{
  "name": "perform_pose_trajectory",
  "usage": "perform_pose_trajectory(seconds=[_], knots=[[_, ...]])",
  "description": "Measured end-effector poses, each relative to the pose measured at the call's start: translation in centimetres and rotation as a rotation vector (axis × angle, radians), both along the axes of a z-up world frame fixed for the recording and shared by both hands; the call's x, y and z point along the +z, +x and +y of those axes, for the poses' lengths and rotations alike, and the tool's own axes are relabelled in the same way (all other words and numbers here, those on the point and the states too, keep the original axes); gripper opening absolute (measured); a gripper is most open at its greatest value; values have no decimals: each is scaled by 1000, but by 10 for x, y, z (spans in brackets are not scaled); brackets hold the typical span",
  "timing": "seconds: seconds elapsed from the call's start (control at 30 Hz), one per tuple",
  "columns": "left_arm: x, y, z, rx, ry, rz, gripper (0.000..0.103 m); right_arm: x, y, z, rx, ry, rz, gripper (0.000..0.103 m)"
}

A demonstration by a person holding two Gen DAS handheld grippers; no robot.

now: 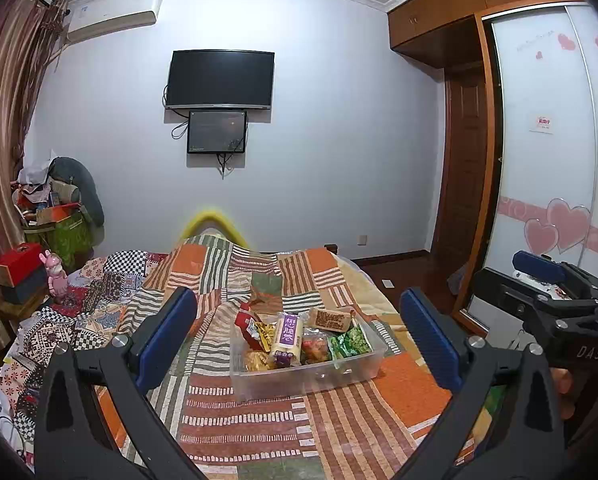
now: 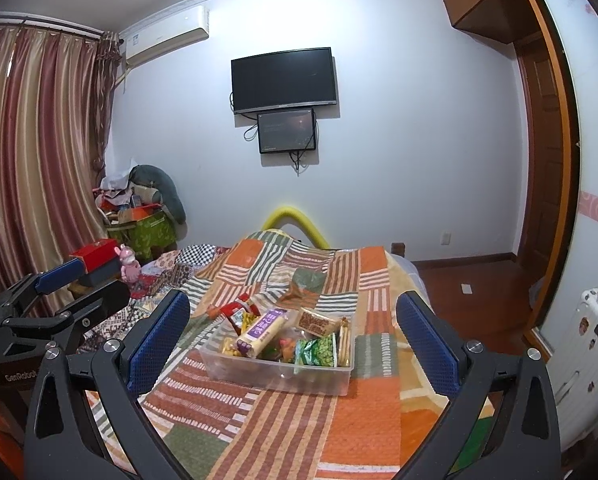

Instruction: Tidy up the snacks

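Bedroom, patchwork-quilted bed [image 1: 339, 420]. We find the snack packets gathered in a clear plastic bin [image 1: 299, 376] on the quilt; none loose. Left claw [image 1: 299, 344] and right claw [image 2: 293, 344] gape, empty. Judged near complete.

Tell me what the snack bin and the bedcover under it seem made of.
The snack bin looks like clear, slightly frosted plastic: packets show through its walls. The bedcover looks like woven or knitted fabric, matte, with a ribbed patchwork texture; the fibre cannot be told.

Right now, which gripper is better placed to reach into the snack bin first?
Marginal, probably left: the clear bin sits centred between the left gripper fingers; for the right gripper it lies slightly left. Both open, empty.
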State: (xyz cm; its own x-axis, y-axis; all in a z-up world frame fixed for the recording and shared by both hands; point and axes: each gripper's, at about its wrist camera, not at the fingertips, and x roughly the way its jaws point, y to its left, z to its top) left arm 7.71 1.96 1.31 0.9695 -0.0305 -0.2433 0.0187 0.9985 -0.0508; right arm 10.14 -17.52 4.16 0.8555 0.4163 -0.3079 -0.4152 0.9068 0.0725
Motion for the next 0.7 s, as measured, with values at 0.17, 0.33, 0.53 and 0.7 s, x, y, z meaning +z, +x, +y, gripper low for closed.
perform_pose_trajectory(seconds=[0.17,0.33,0.53,0.7], knots=[[1,-1,0,1,-5,-4,103,1,1,-1,-1,0,-3,103],[2,-1,1,-4,-11,-2,103,0,1,-1,-1,1,-2,103],[1,0,-1,-15,-7,1,103,0,1,-1,-1,-1,-5,103],[1,2,0,-27,-20,6,103,0,0,0,-1,-2,-6,103]])
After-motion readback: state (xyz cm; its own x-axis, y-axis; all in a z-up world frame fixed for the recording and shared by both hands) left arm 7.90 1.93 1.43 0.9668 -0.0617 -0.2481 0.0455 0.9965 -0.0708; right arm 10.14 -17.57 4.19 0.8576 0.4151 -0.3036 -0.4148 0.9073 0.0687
